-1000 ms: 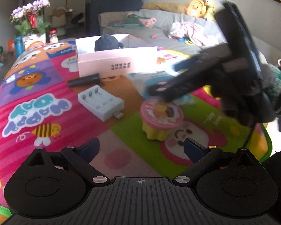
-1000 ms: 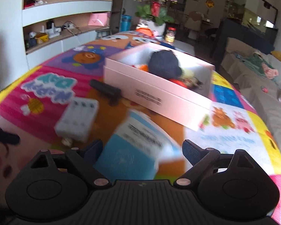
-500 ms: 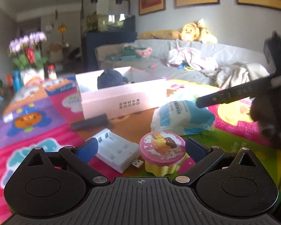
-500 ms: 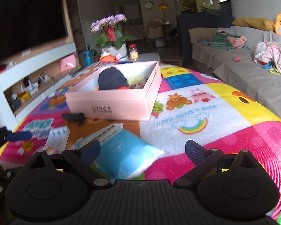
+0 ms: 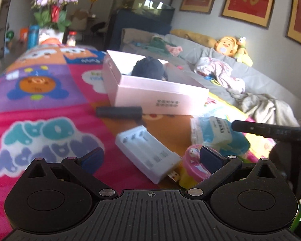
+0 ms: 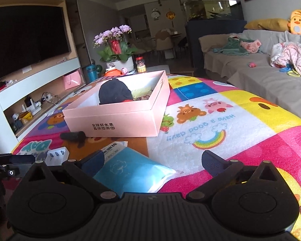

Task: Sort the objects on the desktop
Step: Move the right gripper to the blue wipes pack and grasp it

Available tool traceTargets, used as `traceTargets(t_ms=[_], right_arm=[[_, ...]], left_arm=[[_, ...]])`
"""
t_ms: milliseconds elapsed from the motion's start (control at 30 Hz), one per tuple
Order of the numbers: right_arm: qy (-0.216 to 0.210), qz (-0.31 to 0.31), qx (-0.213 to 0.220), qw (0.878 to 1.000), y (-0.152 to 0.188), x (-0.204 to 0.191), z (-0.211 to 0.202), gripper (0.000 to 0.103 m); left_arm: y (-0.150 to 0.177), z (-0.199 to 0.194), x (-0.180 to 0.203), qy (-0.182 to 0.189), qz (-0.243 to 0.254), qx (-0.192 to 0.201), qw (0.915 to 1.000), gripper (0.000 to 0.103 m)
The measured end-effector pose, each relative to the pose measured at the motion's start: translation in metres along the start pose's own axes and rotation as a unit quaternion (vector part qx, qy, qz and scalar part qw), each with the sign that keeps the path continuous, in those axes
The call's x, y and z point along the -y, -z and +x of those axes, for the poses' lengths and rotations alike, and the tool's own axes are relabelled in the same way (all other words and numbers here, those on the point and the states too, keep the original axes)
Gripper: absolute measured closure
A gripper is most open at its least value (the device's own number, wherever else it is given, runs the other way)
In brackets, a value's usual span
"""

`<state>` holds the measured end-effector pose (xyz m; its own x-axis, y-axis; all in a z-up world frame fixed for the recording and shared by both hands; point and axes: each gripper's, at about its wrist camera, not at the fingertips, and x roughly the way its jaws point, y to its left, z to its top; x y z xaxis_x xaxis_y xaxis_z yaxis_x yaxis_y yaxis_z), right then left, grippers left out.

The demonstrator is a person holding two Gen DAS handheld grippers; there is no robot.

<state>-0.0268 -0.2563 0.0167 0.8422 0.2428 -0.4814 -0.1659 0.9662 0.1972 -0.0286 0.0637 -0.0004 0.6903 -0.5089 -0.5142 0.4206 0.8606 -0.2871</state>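
While your right gripper (image 6: 151, 161) hovers low over the colourful play mat (image 6: 220, 120), its jaws are opening wide; the blue tissue pack (image 6: 130, 170) lies on the mat between them, against the left finger, and neither pad presses on it. From that camera the pink box (image 6: 118, 118) sits at about 11 o'clock, past the pack, with a dark cap (image 6: 114, 92) inside it, and a black cylinder (image 6: 73, 136) lies just in front of the box's near wall. Your left gripper (image 5: 150, 158) also has its jaws spread apart and pinches nothing. Between its fingers, on the mat, lies the white battery charger (image 5: 148, 152), tilted with its plug end toward 5 o'clock. A small pink and yellow toy (image 5: 192, 166) sits just beside that plug, partly hidden behind the right finger. In the left view the tissue pack (image 5: 216, 134) rests at 2 o'clock, the box (image 5: 160, 98) at 12 o'clock, and the cylinder (image 5: 119, 112) just before it.
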Motion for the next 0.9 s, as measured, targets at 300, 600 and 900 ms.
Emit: traceTargets(t_ms=[300,600,900], right_arm=[[0.001,0.009,-0.005,1.0,0.001,0.024,-0.018,0.0],[-0.048,-0.112,-0.046,0.992,-0.012,-0.013,-0.013,0.0],[-0.118,-0.048,-0.146,0.981,-0.015,-0.019,0.01,0.0]], left_arm=[[0.023,-0.01,0.053,0.036,0.057,-0.031,0.9972,0.0],[0.023,-0.023,0.078,-0.001,0.097,-0.043,0.9944,0.0],[0.028,-0.029,0.106,-0.061,0.177,-0.018,0.9821,0.0]])
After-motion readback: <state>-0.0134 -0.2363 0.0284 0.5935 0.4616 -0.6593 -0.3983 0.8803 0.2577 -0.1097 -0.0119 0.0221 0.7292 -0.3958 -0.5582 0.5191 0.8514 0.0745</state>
